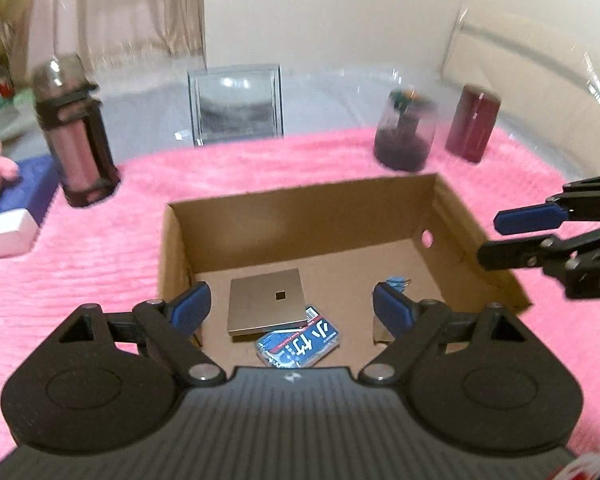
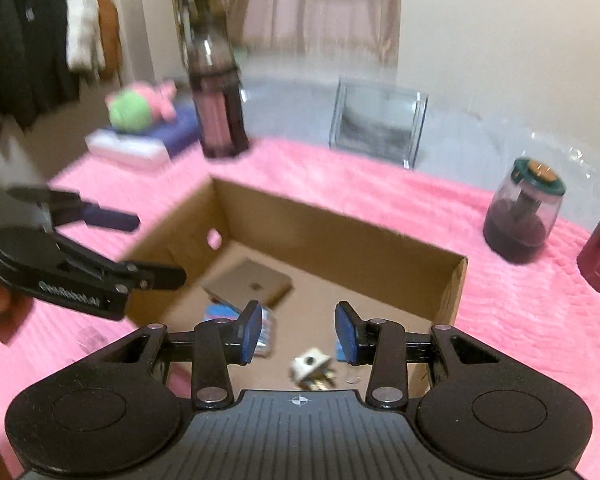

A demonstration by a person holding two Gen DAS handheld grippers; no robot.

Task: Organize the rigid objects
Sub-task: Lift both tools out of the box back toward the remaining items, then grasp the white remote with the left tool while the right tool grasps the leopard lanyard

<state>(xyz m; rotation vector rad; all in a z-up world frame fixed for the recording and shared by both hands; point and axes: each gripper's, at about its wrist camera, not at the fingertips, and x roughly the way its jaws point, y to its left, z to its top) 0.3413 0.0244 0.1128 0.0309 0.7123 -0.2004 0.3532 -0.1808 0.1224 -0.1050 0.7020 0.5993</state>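
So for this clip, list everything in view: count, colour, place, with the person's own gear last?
open cardboard box: one, brown, centre of the blanket
flat square metal plate: one, grey, on the box floor
blue printed card packet: one, partly under the plate's near edge
white plug adapter: one, near end of the box floor
tall tinted bottle in black cage: one, pink inside, on the blanket left of the box
clear dome jar with green lid: one, dark contents, right of the box
maroon cylinder: one, far right
clear acrylic stand: one, behind the box
fluffy blanket: one, pink, under everything
plush toy: one, green and pink, far left
left gripper: black, blue pads, open, empty, over the box
right gripper: same build, jaws narrower, empty
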